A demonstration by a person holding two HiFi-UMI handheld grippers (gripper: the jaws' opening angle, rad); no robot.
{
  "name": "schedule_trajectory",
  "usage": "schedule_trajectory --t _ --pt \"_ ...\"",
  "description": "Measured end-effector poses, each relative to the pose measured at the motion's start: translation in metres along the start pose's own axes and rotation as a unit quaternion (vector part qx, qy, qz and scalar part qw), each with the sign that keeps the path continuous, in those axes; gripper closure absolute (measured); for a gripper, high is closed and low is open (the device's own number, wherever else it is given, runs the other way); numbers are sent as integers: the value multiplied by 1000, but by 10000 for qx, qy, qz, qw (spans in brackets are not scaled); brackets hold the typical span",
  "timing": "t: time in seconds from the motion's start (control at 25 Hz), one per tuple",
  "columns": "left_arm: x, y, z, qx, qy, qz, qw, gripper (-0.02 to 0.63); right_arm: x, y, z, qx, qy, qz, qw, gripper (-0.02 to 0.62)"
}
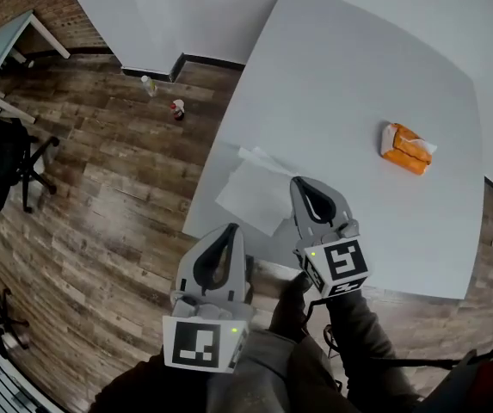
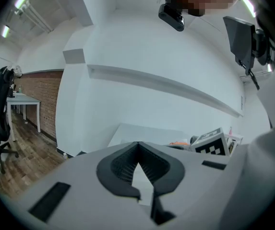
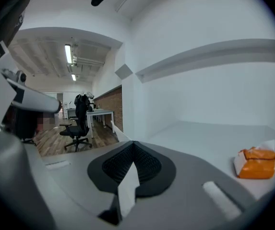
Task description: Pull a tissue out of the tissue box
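The orange tissue pack (image 1: 405, 147) lies on the white table (image 1: 349, 76), with a white tissue tip poking from it; it also shows in the right gripper view (image 3: 255, 164). A pulled white tissue (image 1: 255, 192) lies spread at the table's left edge. My right gripper (image 1: 300, 181) is shut on one end of it. In the right gripper view a strip of that tissue (image 3: 127, 190) is pinched between the pads. My left gripper (image 1: 231, 228) hangs off the table's near-left corner over the floor. Its jaw tips meet (image 2: 138, 144), and I see nothing held.
Wood floor lies left of the table. Two small bottles (image 1: 177, 108) stand on it near the wall. A black office chair (image 1: 9, 157) and a light desk (image 1: 5, 37) are at the far left. The person's dark sleeves fill the bottom of the head view.
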State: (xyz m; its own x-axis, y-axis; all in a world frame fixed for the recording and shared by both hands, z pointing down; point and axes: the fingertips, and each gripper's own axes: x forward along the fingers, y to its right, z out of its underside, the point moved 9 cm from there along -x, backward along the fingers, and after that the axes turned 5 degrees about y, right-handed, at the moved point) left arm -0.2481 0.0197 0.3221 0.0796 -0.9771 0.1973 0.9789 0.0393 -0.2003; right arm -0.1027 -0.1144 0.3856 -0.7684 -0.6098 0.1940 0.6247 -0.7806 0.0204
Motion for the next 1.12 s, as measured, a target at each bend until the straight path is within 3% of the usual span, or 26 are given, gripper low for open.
schedule_trajectory --t 0.32,0.6,0.88,1.12 --pt "3 7 5 97 -85 430 9990 606 -7 -27 53 55 -775 -102 9969 584" --pt "-5 16 5 208 -119 717 9971 606 -27 -47 81 507 -1174 -382 9911 479" --pt "-26 45 8 321 3 878 9956 606 -89 -56 79 823 -892 -138 9925 465" --pt "-60 92 -3 480 290 1076 9926 606 -182 -59 17 1526 167 169 9880 469"
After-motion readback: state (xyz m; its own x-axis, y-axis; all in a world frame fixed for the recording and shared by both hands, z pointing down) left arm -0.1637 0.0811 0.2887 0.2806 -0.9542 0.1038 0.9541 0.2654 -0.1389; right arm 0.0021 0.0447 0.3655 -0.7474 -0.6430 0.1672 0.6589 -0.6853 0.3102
